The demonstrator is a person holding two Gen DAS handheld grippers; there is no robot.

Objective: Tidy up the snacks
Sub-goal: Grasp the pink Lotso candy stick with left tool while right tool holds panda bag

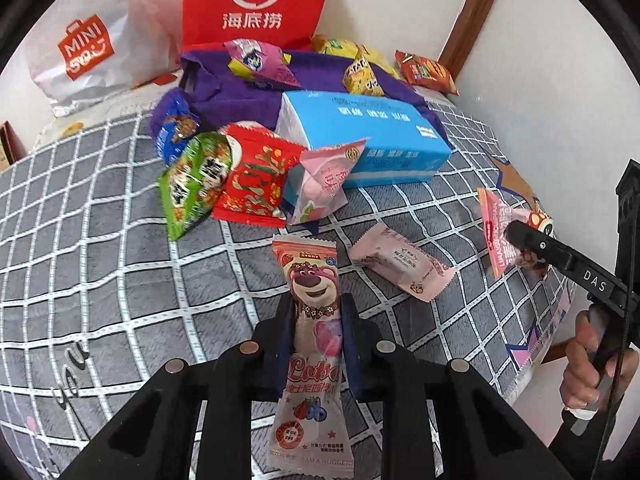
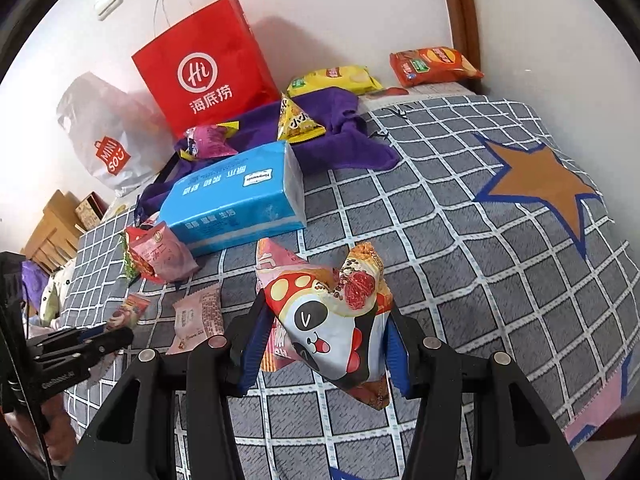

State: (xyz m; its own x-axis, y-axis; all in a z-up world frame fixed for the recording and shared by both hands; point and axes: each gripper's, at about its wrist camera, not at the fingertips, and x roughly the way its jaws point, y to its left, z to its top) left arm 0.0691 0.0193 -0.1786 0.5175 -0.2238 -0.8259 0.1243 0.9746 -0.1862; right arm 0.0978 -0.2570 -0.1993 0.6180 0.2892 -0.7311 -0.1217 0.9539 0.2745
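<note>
Two grippers: you hold a snack in each.
Left gripper (image 1: 316, 320): your fingers pinch the bear packet (image 1: 314, 344), lifted over the checked bedspread (image 1: 100, 280).
Right gripper (image 2: 326, 336): your fingers clamp the panda bag (image 2: 336, 320), near the blue tissue pack (image 2: 240, 196).

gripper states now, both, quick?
Left gripper: shut on the bear-print snack stick.
Right gripper: shut on the panda snack bag.

Grey white-grid bedsheet (image 2: 460, 240) with orange star print, white plaster walls (image 2: 340, 8), brown wooden trim (image 2: 460, 12) far right corner.
</note>
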